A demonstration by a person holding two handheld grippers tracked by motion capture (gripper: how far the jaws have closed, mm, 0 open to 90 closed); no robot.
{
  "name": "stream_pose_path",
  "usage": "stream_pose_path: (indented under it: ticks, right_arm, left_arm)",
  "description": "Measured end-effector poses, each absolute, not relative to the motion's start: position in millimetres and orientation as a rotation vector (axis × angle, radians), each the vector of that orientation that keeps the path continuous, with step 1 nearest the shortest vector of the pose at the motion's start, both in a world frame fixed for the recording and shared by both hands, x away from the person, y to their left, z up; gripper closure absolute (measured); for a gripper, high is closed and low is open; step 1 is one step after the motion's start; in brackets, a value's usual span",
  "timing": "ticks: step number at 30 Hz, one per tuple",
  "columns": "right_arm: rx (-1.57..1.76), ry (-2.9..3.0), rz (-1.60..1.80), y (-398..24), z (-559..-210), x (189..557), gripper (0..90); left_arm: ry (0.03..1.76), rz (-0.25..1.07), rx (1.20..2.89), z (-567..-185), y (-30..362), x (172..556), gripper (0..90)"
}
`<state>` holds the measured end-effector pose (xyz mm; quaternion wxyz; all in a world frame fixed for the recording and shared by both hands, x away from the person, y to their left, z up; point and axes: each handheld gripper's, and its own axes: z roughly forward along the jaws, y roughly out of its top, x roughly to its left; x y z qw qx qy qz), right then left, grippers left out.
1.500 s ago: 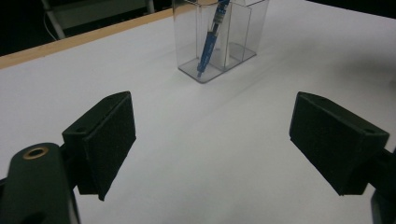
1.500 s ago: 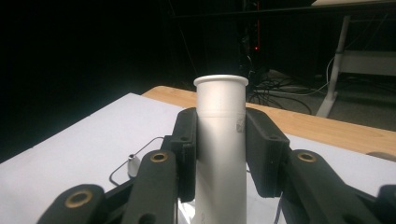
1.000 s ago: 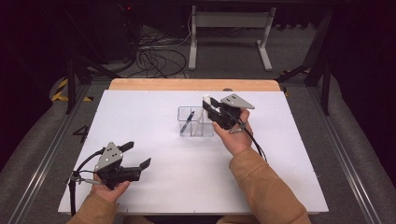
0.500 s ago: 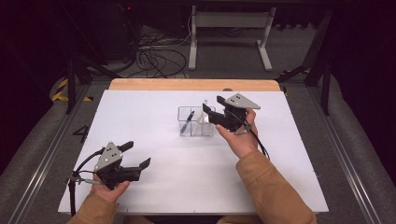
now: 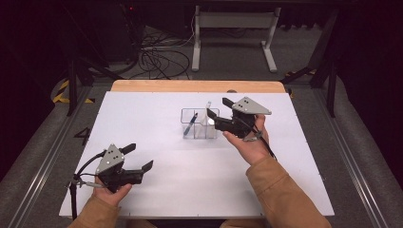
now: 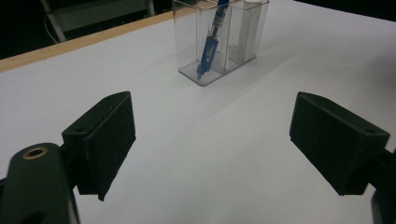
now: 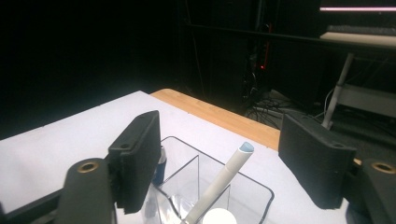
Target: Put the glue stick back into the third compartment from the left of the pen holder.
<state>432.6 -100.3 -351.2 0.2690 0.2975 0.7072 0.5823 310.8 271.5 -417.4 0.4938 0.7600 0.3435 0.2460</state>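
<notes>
At the white table (image 5: 157,190), we see the right gripper (image 5: 220,109) poised just above and beside a clear plastic organizer (image 5: 199,124), its jaws standing apart with nothing clamped; they have just been opening, and the white pen (image 7: 219,184) rises free between them, touching neither pad. In the right gripper view that pen leans in the near compartment directly below the jaws, its pale blue tip pointing up between the pads, while a blue pen (image 6: 210,44) stands in the next compartment, beyond the jaw on the left of that view. The left gripper (image 5: 139,159) rests low over the table near the person's edge, well apart from the organizer, its jaws wide open and empty; in the left gripper view the organizer sits ahead of it, straight along the line of the two black pads. We judge the white pen to be light, stiff and smooth, likely to slip or swing if pinched at the very tip, so a hold across the upper barrel, just under the cap where it clears the rim, looks soundest. The organizer itself appears thin-walled, light and easy to tip or slide on the smooth sheet; a pull along the pen's own lean, rather than sideways against the wall, would in our view keep it standing.
</notes>
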Motion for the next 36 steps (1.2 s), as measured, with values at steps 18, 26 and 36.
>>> stream_pose_path:
  ticks: [18,26,36]
  right_arm:
    - [0.719,1.941,1.566,-146.7,-351.5,393.5,21.5]
    - [0.725,1.97,1.545,-165.3,-366.9,380.5,20.6]
    - [0.695,2.023,1.519,-185.0,-388.7,367.5,16.5]
  left_arm:
    - [0.825,0.606,1.832,-415.5,271.5,309.1,15.3]
    - [0.825,0.601,1.825,-415.2,271.0,307.5,15.3]
    - [0.809,0.613,1.826,-414.5,270.4,305.0,15.2]
